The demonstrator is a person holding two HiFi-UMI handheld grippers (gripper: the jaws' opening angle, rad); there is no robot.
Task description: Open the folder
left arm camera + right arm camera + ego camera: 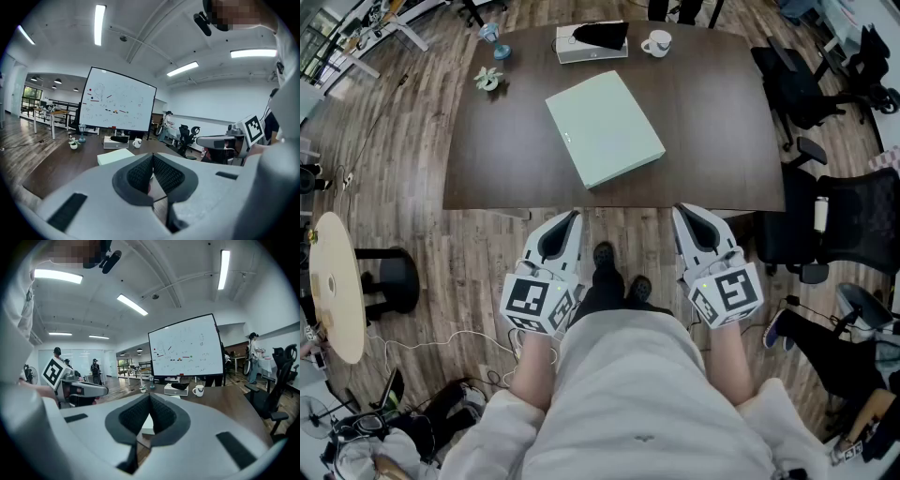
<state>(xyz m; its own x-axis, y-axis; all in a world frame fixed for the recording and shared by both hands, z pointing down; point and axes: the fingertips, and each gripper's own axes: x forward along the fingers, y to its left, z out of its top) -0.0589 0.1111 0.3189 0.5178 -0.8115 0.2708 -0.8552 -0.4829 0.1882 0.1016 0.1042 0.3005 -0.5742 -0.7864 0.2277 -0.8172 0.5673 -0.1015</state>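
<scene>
Left gripper point(574, 216) and right gripper point(679, 210) sit nearest me, jaws together on nothing, short of the counter point(722, 122). Folder point(605, 128) lies closed mid-counter, well apart. I judge shut jaws could shove it sliding rather than lift its cover.

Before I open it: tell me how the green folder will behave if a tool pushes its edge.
The folder lies flat and looks thick and boxy, so it is probably stiff, not floppy. On the smooth table it may well slide rather than tip when pushed.
</scene>
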